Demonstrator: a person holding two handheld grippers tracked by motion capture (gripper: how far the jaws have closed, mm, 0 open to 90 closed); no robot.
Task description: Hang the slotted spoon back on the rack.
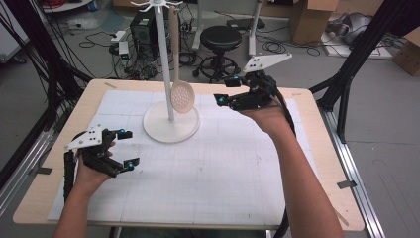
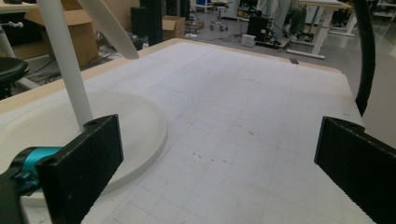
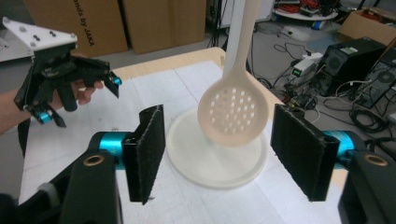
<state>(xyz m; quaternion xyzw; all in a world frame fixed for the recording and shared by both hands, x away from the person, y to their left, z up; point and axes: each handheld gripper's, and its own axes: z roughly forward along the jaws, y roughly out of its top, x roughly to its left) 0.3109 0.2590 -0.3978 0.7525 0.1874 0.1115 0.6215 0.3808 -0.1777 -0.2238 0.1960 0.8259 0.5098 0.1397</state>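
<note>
Cream slotted spoon [image 1: 182, 96] hangs on the white stand [image 1: 171, 126]; right gripper [image 1: 224, 90], at its 3 o'clock, fingers apart and empty; left gripper [image 1: 128, 148] fingers wide.

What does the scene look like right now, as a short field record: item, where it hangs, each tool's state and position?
item: slotted spoon, pale, perforated bowl
hanging: from a hook at the top of the white stand, bowl beside the pole, above the round base
right tool: open, raised, jaws facing the spoon bowl, not touching it
left tool: open, nothing between the jaws, low over the gridded mat, left of the stand
table: wooden, mat on top
</note>
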